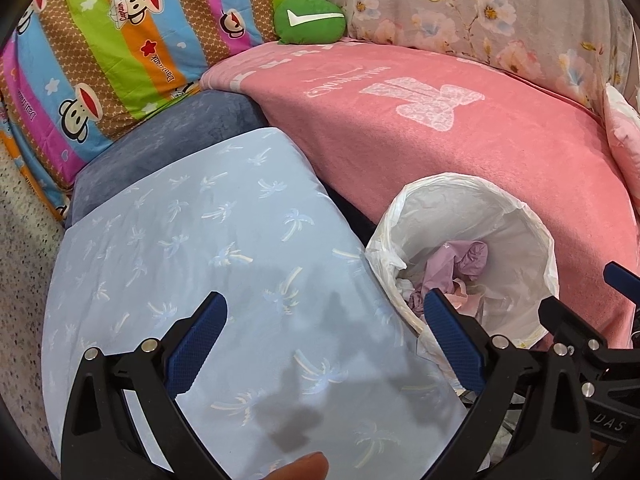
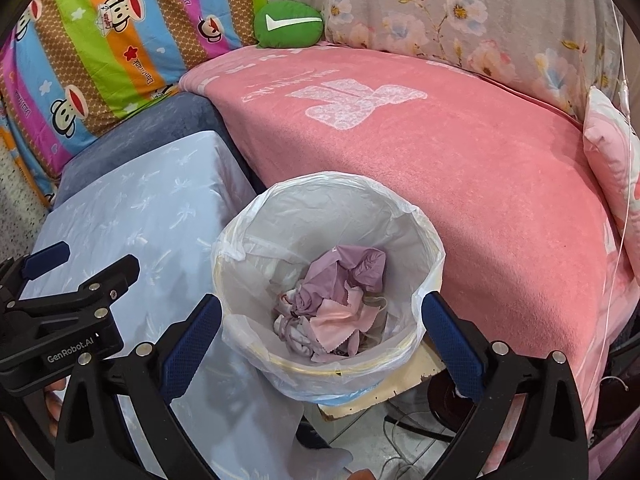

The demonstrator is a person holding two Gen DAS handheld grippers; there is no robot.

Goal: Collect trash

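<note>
A trash bin lined with a white plastic bag (image 2: 430,260) stands between a blue-covered stool and a pink bed. It holds crumpled purple and pink cloth scraps (image 2: 340,304). My right gripper (image 2: 322,328) is open and empty, right above the bin's near rim. My left gripper (image 1: 326,332) is open and empty over the light blue palm-print cloth (image 1: 208,240), left of the bin (image 1: 532,216). The scraps (image 1: 464,268) also show in the left wrist view. The left gripper shows in the right wrist view (image 2: 86,268) at the left edge.
A pink blanket (image 2: 460,168) covers the bed behind the bin. A striped monkey-print quilt (image 2: 104,44), a green cushion (image 2: 290,24) and a floral cover (image 2: 480,20) lie at the back. A pink pillow (image 2: 608,152) is at the right. Cables lie on the floor (image 2: 400,440) below the bin.
</note>
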